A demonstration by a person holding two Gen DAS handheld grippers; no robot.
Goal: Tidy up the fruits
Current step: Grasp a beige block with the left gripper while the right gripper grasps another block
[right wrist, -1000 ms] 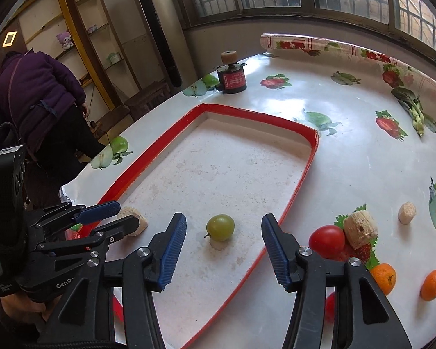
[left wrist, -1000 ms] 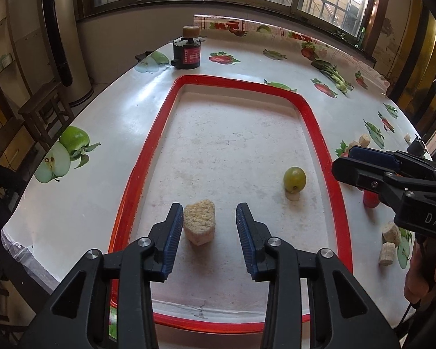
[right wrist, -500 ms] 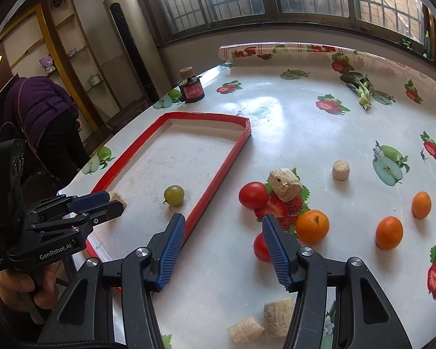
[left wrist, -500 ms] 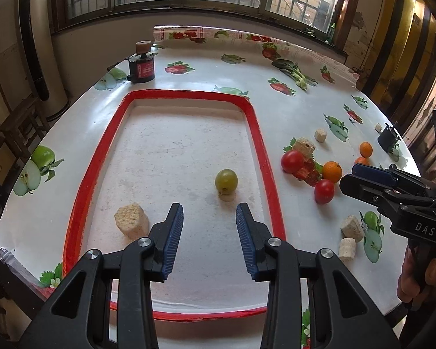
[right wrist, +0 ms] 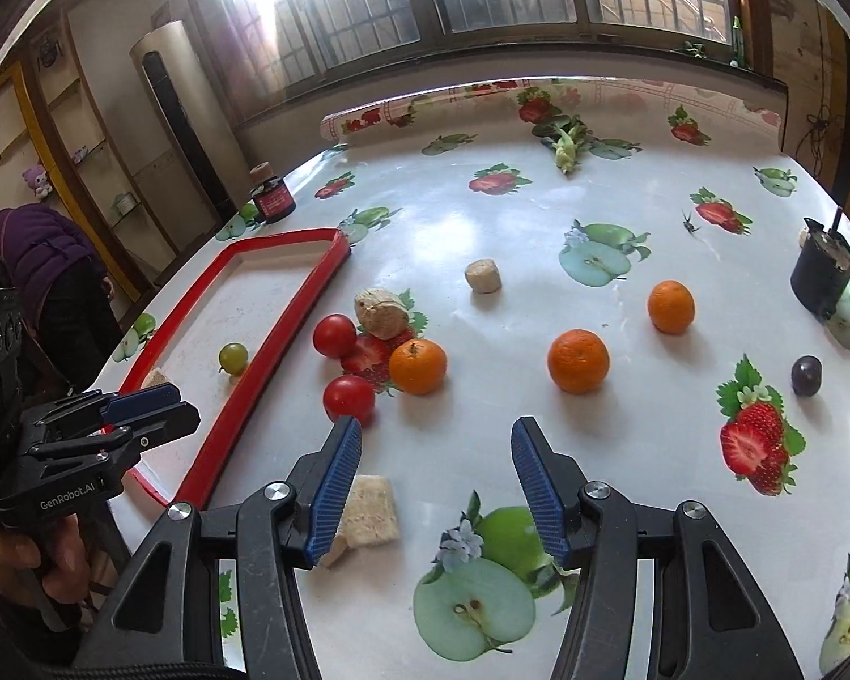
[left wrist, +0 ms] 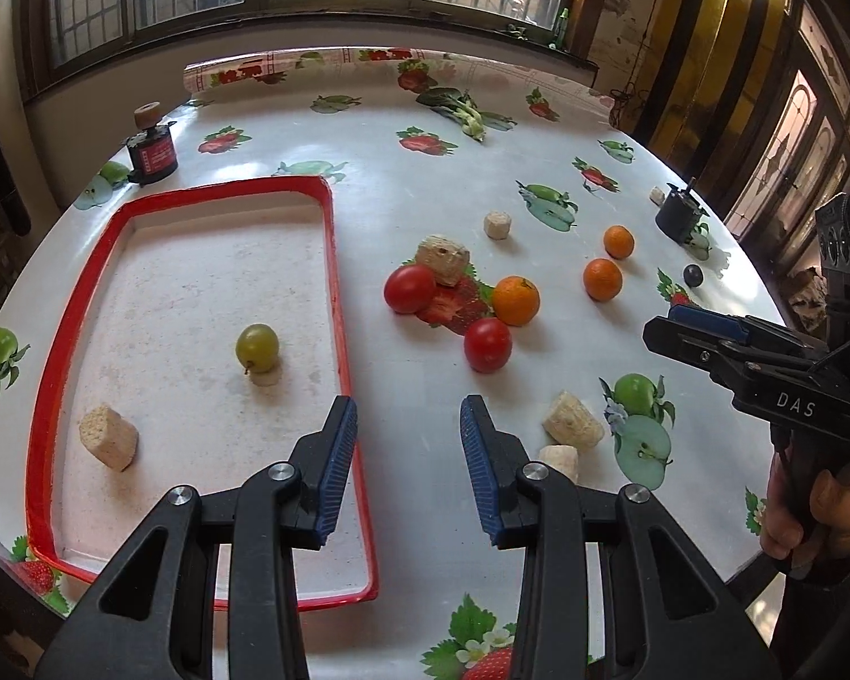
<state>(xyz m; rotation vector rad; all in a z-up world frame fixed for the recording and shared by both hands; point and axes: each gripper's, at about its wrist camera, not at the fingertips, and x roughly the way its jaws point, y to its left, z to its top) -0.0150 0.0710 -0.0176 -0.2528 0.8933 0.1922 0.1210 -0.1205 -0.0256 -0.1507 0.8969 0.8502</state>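
A red-rimmed tray (left wrist: pixel 334 260) (right wrist: pixel 289 317) holds a green grape (left wrist: pixel 256 347) (right wrist: pixel 233 357) and a beige cork block (left wrist: pixel 108 444). On the cloth right of it lie two tomatoes (left wrist: pixel 409 288) (left wrist: pixel 487 344), three oranges (left wrist: pixel 515 300) (left wrist: pixel 602 279) (left wrist: pixel 618 241) and a dark grape (left wrist: pixel 692 275) (right wrist: pixel 806 375). My left gripper (left wrist: pixel 408 442) is open and empty over the tray's right rim. My right gripper (right wrist: pixel 436 470) is open and empty, near the closer tomato (right wrist: pixel 348 398) and the oranges (right wrist: pixel 417 366) (right wrist: pixel 578 360).
Cork pieces lie scattered on the cloth (left wrist: pixel 572 426) (left wrist: pixel 443 252) (left wrist: pixel 497 225) (right wrist: pixel 368 510). A red-labelled jar (left wrist: pixel 152 150) stands at the far left, a black pot (left wrist: pixel 680 215) (right wrist: pixel 821 275) at the right. A person in purple (right wrist: pixel 34 260) stands left of the table.
Both grippers have swung right, away from the tray toward the loose fruit. The green grape and the cork block stay in the tray. Both stay open.
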